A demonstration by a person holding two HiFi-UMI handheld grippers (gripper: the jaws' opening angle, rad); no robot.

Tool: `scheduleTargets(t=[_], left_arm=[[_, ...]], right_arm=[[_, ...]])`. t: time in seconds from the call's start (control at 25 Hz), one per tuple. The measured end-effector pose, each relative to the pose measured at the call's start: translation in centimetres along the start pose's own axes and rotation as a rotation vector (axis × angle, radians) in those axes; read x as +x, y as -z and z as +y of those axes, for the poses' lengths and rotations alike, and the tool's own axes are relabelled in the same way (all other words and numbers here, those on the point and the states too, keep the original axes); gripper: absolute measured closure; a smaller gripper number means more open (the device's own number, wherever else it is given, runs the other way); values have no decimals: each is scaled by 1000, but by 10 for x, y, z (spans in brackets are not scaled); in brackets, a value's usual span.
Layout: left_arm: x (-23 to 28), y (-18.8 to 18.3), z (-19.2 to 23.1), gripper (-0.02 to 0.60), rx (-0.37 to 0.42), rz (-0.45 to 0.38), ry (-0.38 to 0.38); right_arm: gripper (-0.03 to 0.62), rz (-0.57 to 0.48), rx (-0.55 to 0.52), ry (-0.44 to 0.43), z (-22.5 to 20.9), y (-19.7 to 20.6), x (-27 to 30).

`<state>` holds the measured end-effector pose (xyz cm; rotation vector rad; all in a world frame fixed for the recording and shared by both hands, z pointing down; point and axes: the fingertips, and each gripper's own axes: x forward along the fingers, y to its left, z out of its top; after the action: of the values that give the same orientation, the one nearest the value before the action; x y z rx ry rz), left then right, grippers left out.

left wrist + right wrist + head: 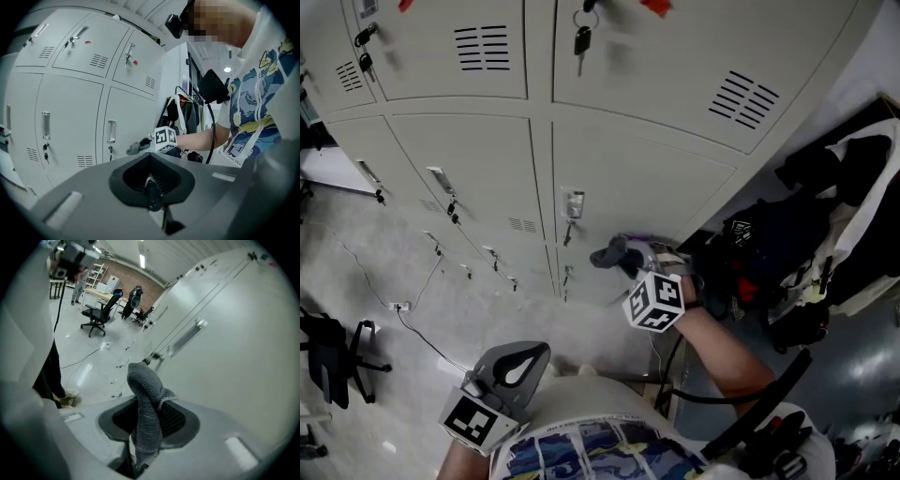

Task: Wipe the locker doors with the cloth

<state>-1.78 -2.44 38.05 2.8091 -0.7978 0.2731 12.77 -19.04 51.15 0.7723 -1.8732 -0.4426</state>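
Pale grey locker doors (619,178) fill the top of the head view. My right gripper (619,255) is shut on a dark grey cloth (607,255) and holds it close to the low locker door, just right of its handle (572,204). In the right gripper view the cloth (146,404) bulges out of the jaws beside the door (229,357); whether it touches the door I cannot tell. My left gripper (514,368) hangs low near my body, away from the lockers. In its own view the left gripper (150,187) is shut with nothing in it.
Keys (581,39) hang from an upper lock. Dark clothes and bags (806,234) crowd a rack right of the lockers. A black office chair (337,361) and a floor cable (403,309) lie at the left. More chairs (98,315) stand farther down the room.
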Motion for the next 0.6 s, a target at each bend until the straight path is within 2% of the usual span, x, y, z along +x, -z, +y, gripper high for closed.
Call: scheduleTargets(t=[0.24, 0.36, 0.44, 0.6], left_arm=[[6, -3, 0, 580, 9, -16, 29], [9, -8, -3, 580, 19, -33, 45], [10, -10, -3, 580, 22, -40, 50], [9, -11, -2, 580, 23, -45, 46]], right_arm=[[482, -186, -61, 283, -108, -102, -129], [482, -215, -92, 412, -147, -127, -170], [482, -207, -101, 460, -166, -129, -176], [482, -177, -110, 466, -172, -122, -159]])
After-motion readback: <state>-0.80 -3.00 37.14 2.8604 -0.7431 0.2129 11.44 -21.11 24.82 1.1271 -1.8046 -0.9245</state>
